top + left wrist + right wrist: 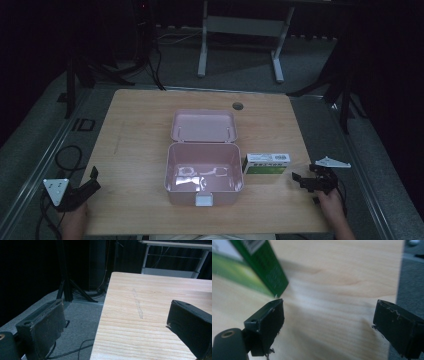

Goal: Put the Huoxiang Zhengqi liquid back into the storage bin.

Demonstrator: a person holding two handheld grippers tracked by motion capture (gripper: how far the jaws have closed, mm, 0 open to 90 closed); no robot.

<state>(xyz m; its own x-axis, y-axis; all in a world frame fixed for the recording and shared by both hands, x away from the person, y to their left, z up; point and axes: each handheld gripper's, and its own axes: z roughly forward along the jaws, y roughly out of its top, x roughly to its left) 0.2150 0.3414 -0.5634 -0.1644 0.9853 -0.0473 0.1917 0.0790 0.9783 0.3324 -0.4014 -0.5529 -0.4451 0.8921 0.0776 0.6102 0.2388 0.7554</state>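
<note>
Two hand-held grippers flank a pink lunch box [204,172] that sits open in the middle of the wooden desk [140,130], its lid [203,125] tipped back on the far side and a white latch [203,200] on its near wall. Touching or just beside the box's right wall stands a small green and white carton [266,163]. Dark lettering runs along the carton's white top band, but it is too small and blurred to read. In the right gripper view the carton's [259,267] green end panel shows fine print and part of a barcode, also unreadable.

The right hand-held gripper [302,181] hovers near the carton, to the right of the box, pointing at it; its jaws are spread wide with nothing but bare wood between them, close to the carton's corner without touching it. The left hand-held gripper [92,180] sits well to the left of the box, over the desk's near left edge, its jaws likewise spread and holding nothing.
</note>
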